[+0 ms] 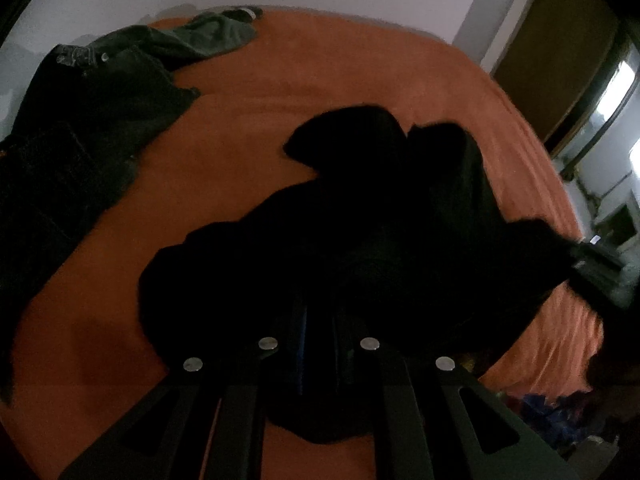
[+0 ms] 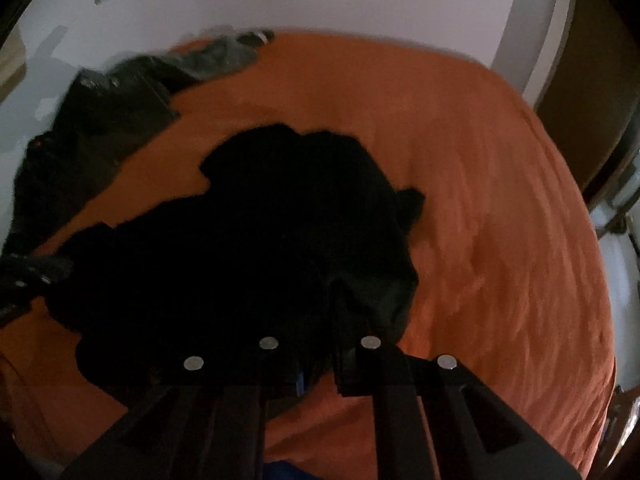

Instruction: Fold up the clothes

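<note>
The black garment [image 1: 360,220] lies crumpled at centre on the orange bedcover [image 1: 320,60]; judged soft, limp and light, it should be gripped at an edge or corner, not the bunched middle. The left gripper [image 1: 318,344] has its fingers pressed together on the near hem, and the right gripper [image 2: 320,344] likewise appears pinched on dark cloth, though the dim view leaves the hold uncertain. A pile of dark clothes [image 1: 80,120] lies at 10 o'clock, well apart; it does not obstruct the fold.
</note>
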Available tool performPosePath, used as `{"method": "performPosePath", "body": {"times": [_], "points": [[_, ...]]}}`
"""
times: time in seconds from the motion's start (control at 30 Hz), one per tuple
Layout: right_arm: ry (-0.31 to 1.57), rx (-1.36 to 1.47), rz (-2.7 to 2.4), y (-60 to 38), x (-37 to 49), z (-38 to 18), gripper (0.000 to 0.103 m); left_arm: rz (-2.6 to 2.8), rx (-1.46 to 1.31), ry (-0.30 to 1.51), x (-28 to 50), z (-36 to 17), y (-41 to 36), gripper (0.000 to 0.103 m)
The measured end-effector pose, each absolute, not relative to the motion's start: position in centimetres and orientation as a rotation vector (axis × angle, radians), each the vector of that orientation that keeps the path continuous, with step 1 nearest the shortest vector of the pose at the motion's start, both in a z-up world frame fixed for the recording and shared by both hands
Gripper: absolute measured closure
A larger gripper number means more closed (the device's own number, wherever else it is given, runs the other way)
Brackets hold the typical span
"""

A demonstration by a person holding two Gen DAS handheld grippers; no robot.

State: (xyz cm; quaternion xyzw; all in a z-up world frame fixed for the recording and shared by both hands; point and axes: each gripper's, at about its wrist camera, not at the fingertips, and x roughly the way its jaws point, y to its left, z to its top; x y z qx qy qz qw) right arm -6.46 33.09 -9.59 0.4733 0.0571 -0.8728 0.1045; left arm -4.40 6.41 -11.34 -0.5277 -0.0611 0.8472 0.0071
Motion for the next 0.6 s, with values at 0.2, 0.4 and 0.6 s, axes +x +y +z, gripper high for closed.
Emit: {"method": "performPosePath", "body": {"times": [0.2, 0.4, 0.6], "points": [[0.135, 1.294, -2.631, 35.0, -6.5, -6.5, 0.098, 2.646, -1.598, -0.354, -6.2, -9.1, 6.6, 0.096], [0.093, 1.24, -2.708, 37.1, -13.5, -1.1, 0.099, 2.702, -1.524, -0.458, -14.6, -2.7, 5.7, 0.096], [0.073, 1.077, -2.79, 36.6, -27.8, 9.3, 0.1, 2.901, -1.364, -0.442, -27.4, 8.3, 4.8, 0.096]]}}
